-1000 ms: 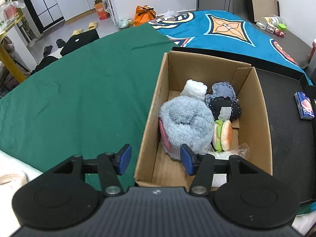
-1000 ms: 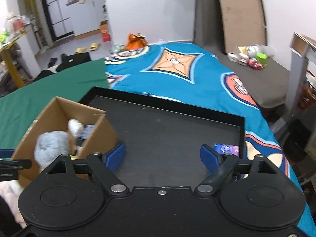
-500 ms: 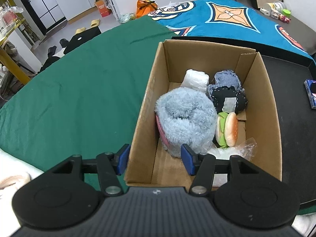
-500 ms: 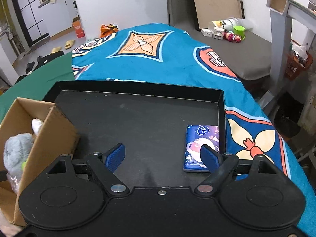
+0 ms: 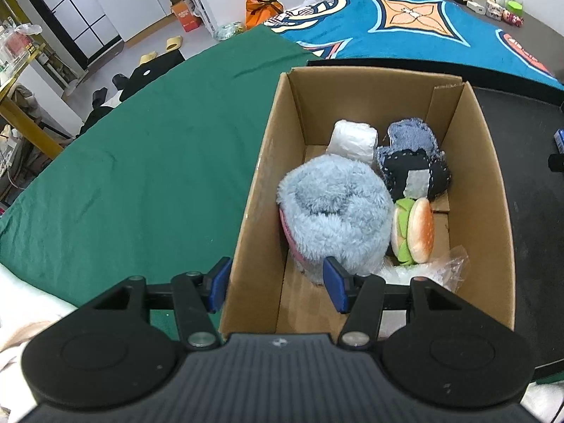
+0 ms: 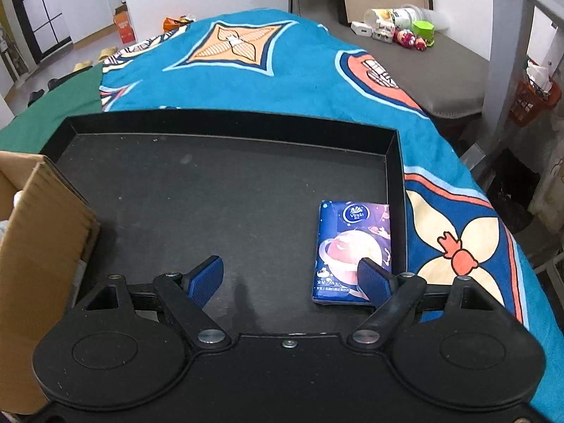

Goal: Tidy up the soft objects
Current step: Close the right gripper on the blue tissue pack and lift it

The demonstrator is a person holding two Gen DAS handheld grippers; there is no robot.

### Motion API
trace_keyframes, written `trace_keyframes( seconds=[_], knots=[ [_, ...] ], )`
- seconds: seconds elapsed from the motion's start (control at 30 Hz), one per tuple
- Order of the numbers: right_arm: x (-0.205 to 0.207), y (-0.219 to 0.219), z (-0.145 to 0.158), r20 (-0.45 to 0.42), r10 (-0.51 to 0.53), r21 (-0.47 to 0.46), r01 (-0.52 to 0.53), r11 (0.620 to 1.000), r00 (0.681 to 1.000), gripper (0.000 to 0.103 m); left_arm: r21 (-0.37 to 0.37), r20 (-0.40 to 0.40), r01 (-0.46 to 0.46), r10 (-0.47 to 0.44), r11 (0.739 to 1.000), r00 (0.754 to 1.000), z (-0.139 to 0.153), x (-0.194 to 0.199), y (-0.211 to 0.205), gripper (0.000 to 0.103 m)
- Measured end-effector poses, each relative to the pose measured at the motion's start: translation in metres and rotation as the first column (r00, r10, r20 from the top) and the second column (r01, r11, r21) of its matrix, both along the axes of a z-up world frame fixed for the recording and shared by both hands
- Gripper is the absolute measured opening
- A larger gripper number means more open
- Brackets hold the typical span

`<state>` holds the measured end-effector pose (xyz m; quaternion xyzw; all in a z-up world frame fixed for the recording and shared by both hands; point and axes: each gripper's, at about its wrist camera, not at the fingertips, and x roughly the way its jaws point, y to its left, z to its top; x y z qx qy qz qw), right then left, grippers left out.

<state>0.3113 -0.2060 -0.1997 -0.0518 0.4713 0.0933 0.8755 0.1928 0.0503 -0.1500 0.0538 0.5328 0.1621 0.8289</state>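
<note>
A cardboard box (image 5: 490, 190) holds a fluffy grey-blue plush (image 5: 335, 211), a white soft roll (image 5: 352, 139), a denim patchwork toy (image 5: 412, 162), a plush burger (image 5: 414, 231) and a clear plastic bag (image 5: 437, 271). My left gripper (image 5: 276, 283) is open and empty above the box's near left wall. A blue tissue pack (image 6: 352, 243) lies in the black tray (image 6: 218, 183) near its right wall. My right gripper (image 6: 292, 280) is open and empty just above the tray, its right finger over the pack's near end. The box's corner (image 6: 42, 246) shows at left.
The box and tray rest on a bed with a green cloth (image 5: 141, 148) and a blue patterned blanket (image 6: 264, 70). A grey bench with small toys and bottles (image 6: 405, 31) stands beyond. Slippers and bags lie on the floor (image 5: 158, 49) at the far left.
My right gripper has swung right and come down closer to the tray, bringing the tissue pack near its right finger. My left gripper has moved forward over the box's near edge.
</note>
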Motion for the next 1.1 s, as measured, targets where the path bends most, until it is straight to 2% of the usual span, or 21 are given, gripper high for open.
trace_keyframes(
  seconds=[0.13,0.5,0.57,0.67,0.7,0.73,0.83,0.93,1.1],
  knots=[
    [0.004,0.0,-0.007,-0.016,-0.005,-0.015,0.005,1.0,1.0,0.083,0.016,-0.013,0.003,-0.003,1.0,1.0,-0.001,0.0,-0.002,0.055],
    [0.016,-0.008,-0.015,0.025,-0.056,-0.069,0.058,0.996,0.998,0.083,0.017,-0.015,-0.002,0.002,1.0,1.0,-0.001,-0.002,-0.002,0.055],
    [0.017,-0.008,-0.016,0.034,-0.05,-0.073,0.053,0.996,0.998,0.077,0.015,-0.011,-0.002,0.002,1.0,1.0,0.0,-0.003,-0.001,0.055],
    [0.015,-0.006,-0.017,0.053,-0.027,-0.111,0.033,0.993,0.998,0.061,0.008,-0.009,-0.014,0.014,1.0,1.0,0.0,-0.003,0.0,0.055],
    [0.014,-0.006,-0.017,0.059,-0.023,-0.126,0.03,0.992,0.998,0.051,0.004,-0.008,-0.015,0.015,1.0,1.0,0.0,-0.003,0.001,0.055],
    [0.013,-0.006,-0.017,0.064,-0.021,-0.139,0.029,0.99,0.998,0.045,0.003,-0.006,-0.014,0.014,1.0,1.0,0.0,-0.003,0.001,0.055],
    [0.011,-0.008,-0.013,0.088,-0.008,-0.186,0.024,0.982,0.996,0.039,0.003,0.004,-0.013,0.013,1.0,1.0,0.002,-0.004,0.002,0.055],
    [0.01,-0.009,-0.012,0.095,0.013,-0.192,0.005,0.981,0.995,0.03,-0.005,0.01,-0.019,0.02,1.0,1.0,0.004,-0.005,0.004,0.055],
    [0.003,-0.007,-0.004,0.106,0.031,-0.18,-0.011,0.984,0.994,0.025,-0.01,0.018,-0.02,0.02,1.0,1.0,0.006,-0.009,0.006,0.055]
  ],
)
